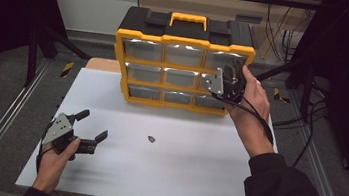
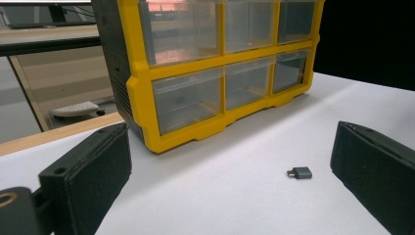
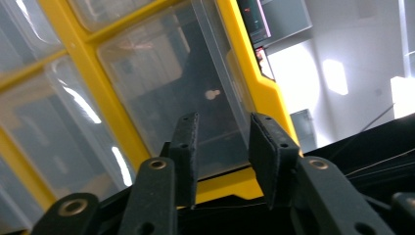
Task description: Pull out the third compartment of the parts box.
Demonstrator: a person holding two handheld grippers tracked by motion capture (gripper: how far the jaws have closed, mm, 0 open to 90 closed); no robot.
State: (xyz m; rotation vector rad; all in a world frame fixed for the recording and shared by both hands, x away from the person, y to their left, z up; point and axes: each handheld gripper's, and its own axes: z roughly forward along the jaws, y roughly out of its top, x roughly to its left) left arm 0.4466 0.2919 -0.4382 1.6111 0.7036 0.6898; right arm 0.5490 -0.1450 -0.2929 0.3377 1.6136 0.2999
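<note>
partly hidden — drawer (image 1: 213, 77) behind right tool (image 1: 235, 81)

A yellow organiser (image 1: 182, 64) is seen at upper centre, at the back of the white surface (image 1: 179, 169). The right gripper (image 1: 229, 80) is held against its right drawers. At lower left the left gripper (image 1: 75, 133) is held with jaws wide apart. A small dark part (image 1: 151, 138) lies mid-frame.

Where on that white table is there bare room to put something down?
Most of the white table is bare: the wide stretch between the small grey adapter and the near edge, and the strip left of the yellow drawer cabinet. It is crowded by the left gripper and at the cabinet's right drawers, where the right gripper works.
</note>
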